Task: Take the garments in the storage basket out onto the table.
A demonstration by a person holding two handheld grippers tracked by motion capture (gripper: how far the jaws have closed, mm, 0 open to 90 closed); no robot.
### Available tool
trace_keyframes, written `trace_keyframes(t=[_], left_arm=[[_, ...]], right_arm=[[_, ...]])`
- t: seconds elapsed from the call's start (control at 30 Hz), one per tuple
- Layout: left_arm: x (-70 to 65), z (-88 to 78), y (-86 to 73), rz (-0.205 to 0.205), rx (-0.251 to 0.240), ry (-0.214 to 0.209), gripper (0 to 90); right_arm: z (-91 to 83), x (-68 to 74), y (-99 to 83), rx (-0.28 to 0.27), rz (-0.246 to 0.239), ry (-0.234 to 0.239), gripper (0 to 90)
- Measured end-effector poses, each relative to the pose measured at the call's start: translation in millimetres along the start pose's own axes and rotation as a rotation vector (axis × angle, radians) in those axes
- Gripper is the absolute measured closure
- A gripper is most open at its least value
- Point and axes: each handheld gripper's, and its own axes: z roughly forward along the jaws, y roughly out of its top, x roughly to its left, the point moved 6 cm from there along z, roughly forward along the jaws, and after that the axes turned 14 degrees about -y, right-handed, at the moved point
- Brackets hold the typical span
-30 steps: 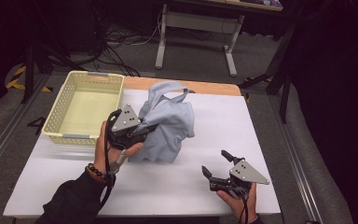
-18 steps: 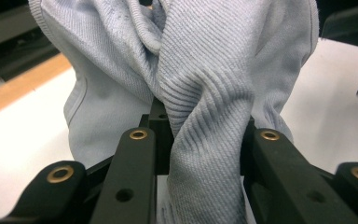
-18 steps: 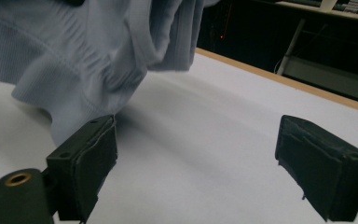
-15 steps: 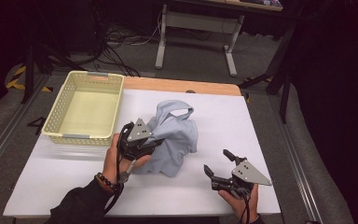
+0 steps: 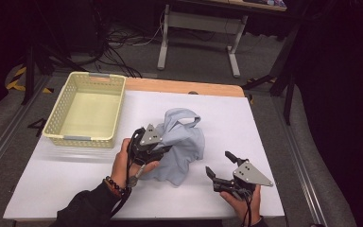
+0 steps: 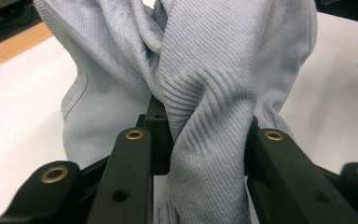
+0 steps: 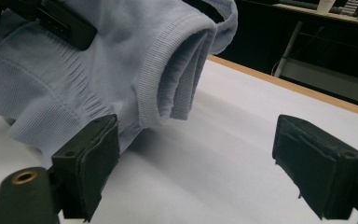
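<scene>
A: High view first: where's the garment?

B: The pale blue sweater (image 5: 179, 144) sits bunched mid-bench (image 5: 264, 142), right of the basket (image 5: 87, 111); the left hand-held gripper (image 5: 163, 150) grips its near edge

A: Left gripper view?

B: Knit fabric (image 6: 205, 116) is pinched between both jaws, which have just eased slightly

A: Right gripper view?

B: The right hand-held gripper (image 7: 196, 163) gapes wide, empty, beside a ribbed cuff (image 7: 168, 79). I'd judge spreading is under way; next, catch that cuff
</scene>
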Motion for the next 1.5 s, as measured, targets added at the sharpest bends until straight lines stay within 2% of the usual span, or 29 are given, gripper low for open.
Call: trace_keyframes(t=[0.13,0.2,0.27,0.33,0.37,0.4,0.5,0.67,0.77,0.87,0.97,1.07,1.1,1.13,1.17,1.23,1.3,1.4,1.5], left_arm=[[1.3,3.2,-1.3,-0.007,0.000,-0.001,62.6],[2.2,1.4,-0.6,0.001,-0.003,0.020,56.0],[1.2,-3.3,1.9,0.018,-0.027,0.028,51.6],[0.7,-6.3,3.3,0.024,-0.038,0.032,51.8],[-1.1,-10.7,5.6,0.044,-0.058,0.023,51.8],[-2.7,-15.6,7.6,0.065,-0.071,0.023,47.1],[-5.5,-25.4,9.4,0.108,-0.088,0.046,46.6],[-8.3,-44.8,4.2,0.197,-0.090,0.085,39.9],[-8.5,-52.5,-4.3,0.234,-0.073,0.102,34.2],[-8.2,-57.4,-19.4,0.269,-0.032,0.114,32.0],[-7.3,-60.3,-39.1,0.287,0.022,0.123,30.3],[-4.0,-60.5,-60.9,0.281,0.080,0.116,29.8],[-4.0,-60.5,-60.9,0.281,0.080,0.116,29.6],[-2.5,-60.1,-69.3,0.273,0.104,0.119,29.6],[-0.2,-59.1,-79.3,0.256,0.121,0.105,29.6],[2.2,-57.6,-89.5,0.241,0.139,0.094,29.8],[4.9,-56.6,-97.0,0.233,0.157,0.091,30.3],[8.8,-53.6,-103.6,0.205,0.169,0.066,32.1],[15.5,-47.9,-109.8,0.177,0.198,0.064,34.7]], right_arm=[[0.9,-0.7,-0.9,0.006,0.008,0.000,15.8],[1.2,-0.1,-1.2,0.007,0.005,0.002,15.8],[1.4,0.1,-1.5,0.010,0.004,0.002,15.8],[1.5,0.2,-1.8,0.012,0.004,0.003,15.9],[1.7,0.3,-1.9,0.013,0.004,0.002,16.3],[2.2,0.7,-2.2,0.015,0.005,0.005,16.9],[2.4,1.2,-2.5,0.018,0.003,0.006,16.9],[4.0,2.3,-4.3,0.032,0.000,0.011,16.9],[6.2,3.3,-5.7,0.050,0.008,0.013,21.2],[9.0,3.7,-9.1,0.080,0.016,0.023,24.2],[14.2,2.7,-14.3,0.123,0.027,0.029,25.5],[20.3,2.7,-20.6,0.169,0.023,0.039,28.9],[20.3,2.7,-20.6,0.169,0.023,0.039,28.9],[23.6,3.6,-23.5,0.190,0.014,0.048,30.7],[25.3,4.1,-24.8,0.202,0.003,0.046,31.6],[28.0,4.1,-26.1,0.216,-0.001,0.039,32.4],[31.6,3.8,-27.7,0.232,0.011,0.045,33.3],[37.0,5.9,-30.7,0.262,-0.007,0.054,39.7],[42.7,10.3,-33.9,0.290,-0.041,0.073,45.2]])
